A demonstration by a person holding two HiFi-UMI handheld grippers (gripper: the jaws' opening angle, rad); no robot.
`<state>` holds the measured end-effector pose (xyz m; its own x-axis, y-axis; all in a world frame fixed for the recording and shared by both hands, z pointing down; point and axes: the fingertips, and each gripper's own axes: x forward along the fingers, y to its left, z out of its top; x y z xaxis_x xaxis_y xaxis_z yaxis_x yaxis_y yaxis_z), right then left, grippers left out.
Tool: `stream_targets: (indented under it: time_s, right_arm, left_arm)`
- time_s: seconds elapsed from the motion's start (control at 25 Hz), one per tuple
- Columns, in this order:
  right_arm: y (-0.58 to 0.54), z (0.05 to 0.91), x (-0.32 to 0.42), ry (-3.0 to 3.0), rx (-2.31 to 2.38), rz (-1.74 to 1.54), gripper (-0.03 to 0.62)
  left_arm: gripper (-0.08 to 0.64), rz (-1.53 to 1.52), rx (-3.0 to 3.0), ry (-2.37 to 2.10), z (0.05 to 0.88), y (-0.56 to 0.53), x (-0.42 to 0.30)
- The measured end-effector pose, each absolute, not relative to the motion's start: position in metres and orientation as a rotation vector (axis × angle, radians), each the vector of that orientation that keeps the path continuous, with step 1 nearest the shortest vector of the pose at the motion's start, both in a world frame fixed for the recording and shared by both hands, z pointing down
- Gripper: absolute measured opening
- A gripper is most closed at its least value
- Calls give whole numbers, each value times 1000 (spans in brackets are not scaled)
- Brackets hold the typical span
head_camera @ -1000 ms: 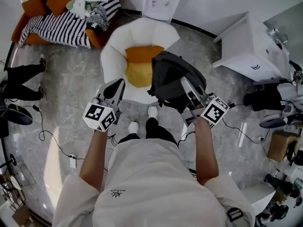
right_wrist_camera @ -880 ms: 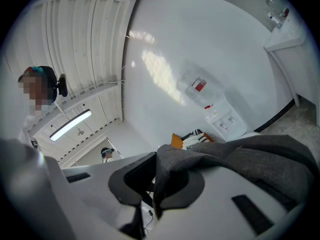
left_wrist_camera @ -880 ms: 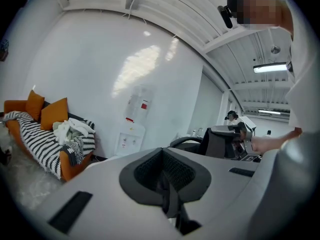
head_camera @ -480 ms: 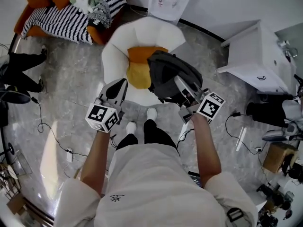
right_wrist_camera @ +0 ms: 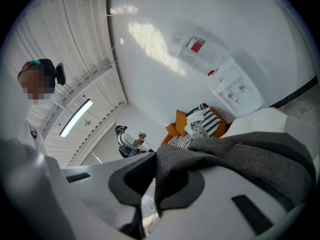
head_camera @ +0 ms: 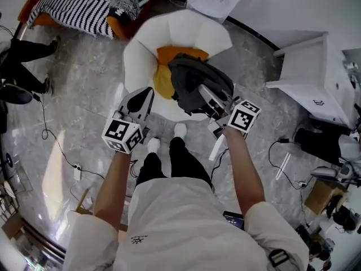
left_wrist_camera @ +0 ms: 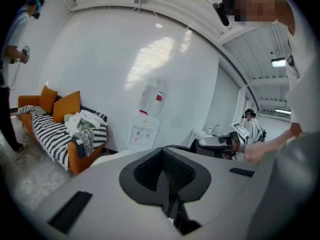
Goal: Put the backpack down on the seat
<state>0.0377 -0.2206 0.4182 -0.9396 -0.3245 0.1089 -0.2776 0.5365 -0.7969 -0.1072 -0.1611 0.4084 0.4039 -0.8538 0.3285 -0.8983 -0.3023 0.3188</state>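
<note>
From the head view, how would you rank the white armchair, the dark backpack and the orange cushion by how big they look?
1. The white armchair looks largest.
2. The backpack comes next, though it probably hangs nearer the camera, which flatters it.
3. The orange cushion looks smallest, but the backpack covers part of it.

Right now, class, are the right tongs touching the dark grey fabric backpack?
Touching. The right gripper view shows the right tongs clamped on a fold of the dark grey fabric backpack.
</note>
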Motion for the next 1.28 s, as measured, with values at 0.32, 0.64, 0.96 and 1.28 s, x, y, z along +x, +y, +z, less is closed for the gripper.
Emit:
stream_targets:
  time_s: [0.32,0.64,0.96,1.28]
  right_arm:
    - [-233,476,0,2745,-393,-1452,44]
    - [-250,542,-38,2796,-313,-1484,44]
    - [-255,592,-45,2801,-242,-1525,44]
    - [-249,627,-64,2788,-130,-1562,44]
  left_arm:
    - [15,126,2151,-1558,446,-180,-123]
    - [15,125,2092,-1595,497,-198,-139]
    - [15,144,2066,-1630,540,-217,-136]
    - [15,164,2034,-1632,579,-228,-138]
